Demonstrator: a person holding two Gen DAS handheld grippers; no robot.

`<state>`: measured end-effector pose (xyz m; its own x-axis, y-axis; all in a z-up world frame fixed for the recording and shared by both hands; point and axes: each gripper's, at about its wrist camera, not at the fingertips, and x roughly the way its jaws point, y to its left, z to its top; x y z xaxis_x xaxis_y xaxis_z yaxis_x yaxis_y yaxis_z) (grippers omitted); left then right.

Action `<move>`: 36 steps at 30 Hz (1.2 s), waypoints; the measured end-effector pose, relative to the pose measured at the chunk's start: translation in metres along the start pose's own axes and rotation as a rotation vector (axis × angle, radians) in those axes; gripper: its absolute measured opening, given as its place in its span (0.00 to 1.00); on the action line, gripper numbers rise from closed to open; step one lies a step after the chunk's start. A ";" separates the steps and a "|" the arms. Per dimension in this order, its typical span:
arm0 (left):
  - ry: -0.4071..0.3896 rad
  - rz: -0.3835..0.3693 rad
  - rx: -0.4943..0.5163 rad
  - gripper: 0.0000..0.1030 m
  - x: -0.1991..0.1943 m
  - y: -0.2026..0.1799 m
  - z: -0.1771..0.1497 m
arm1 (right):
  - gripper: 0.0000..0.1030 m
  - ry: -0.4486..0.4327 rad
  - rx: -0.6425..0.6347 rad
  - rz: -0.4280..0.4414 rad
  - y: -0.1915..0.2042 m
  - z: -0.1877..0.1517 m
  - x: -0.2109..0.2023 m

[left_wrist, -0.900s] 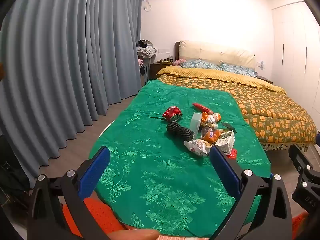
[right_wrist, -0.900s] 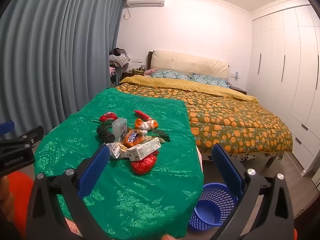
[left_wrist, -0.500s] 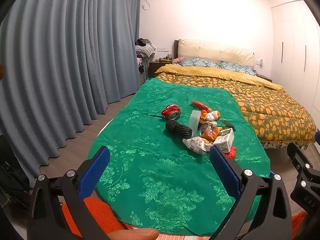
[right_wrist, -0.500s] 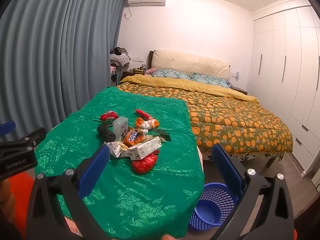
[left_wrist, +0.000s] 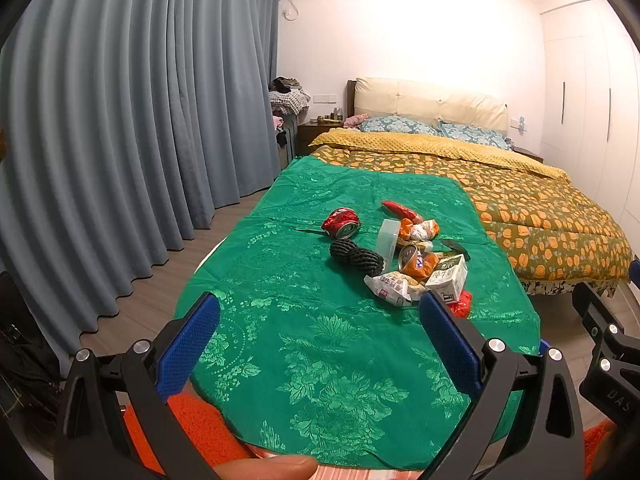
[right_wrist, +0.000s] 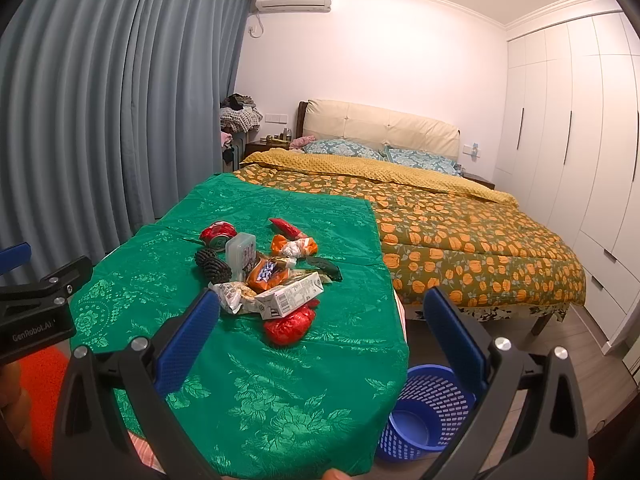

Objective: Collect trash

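Item: trash pile point(right_wrist: 264, 276), heaped near the middle of a counter point(right_wrist: 280, 392) draped in green floral cloth, at the foot of a bed point(right_wrist: 460, 232).

Contents recorded:
- crushed red drink can point(left_wrist: 341, 223), lying on its side at the far left of the heap, silver end showing;
- two black netted lumps point(left_wrist: 356, 256), touching each other, just beside the can;
- clear plastic box point(right_wrist: 240, 255), standing upright;
- orange snack wrapper point(right_wrist: 267, 273) with blue-and-white lettering, unreadable;
- small carton point(right_wrist: 289, 299), tilted, barcode visible, green print too small to read;
- crumpled red wrapper point(right_wrist: 289, 326), nearest edge of the heap.

Blue slotted basket point(right_wrist: 424, 412) stood on the floor beside the counter.

Left tool point(left_wrist: 318, 330) and right tool point(right_wrist: 320, 322) were both spread wide, pinching nothing, short of the heap. Lettering "GenRobot.AI" read on the left tool's body.
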<state>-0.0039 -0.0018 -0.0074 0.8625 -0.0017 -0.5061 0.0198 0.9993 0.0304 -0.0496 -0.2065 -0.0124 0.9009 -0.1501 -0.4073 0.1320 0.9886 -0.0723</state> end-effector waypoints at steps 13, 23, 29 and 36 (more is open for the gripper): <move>-0.001 0.001 0.001 0.96 0.000 -0.001 0.001 | 0.96 0.001 0.000 0.000 -0.002 0.000 0.001; -0.002 0.001 0.003 0.96 0.000 -0.001 0.000 | 0.96 0.001 0.000 0.001 -0.002 0.000 0.001; -0.003 0.001 0.003 0.96 0.000 -0.001 0.001 | 0.96 -0.001 0.001 0.000 -0.003 0.000 -0.001; -0.003 0.002 0.004 0.96 0.000 -0.001 0.001 | 0.96 -0.001 0.001 -0.001 -0.003 0.000 -0.001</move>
<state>-0.0033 -0.0028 -0.0065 0.8642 0.0000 -0.5031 0.0201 0.9992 0.0347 -0.0511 -0.2098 -0.0114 0.9011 -0.1512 -0.4064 0.1334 0.9884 -0.0720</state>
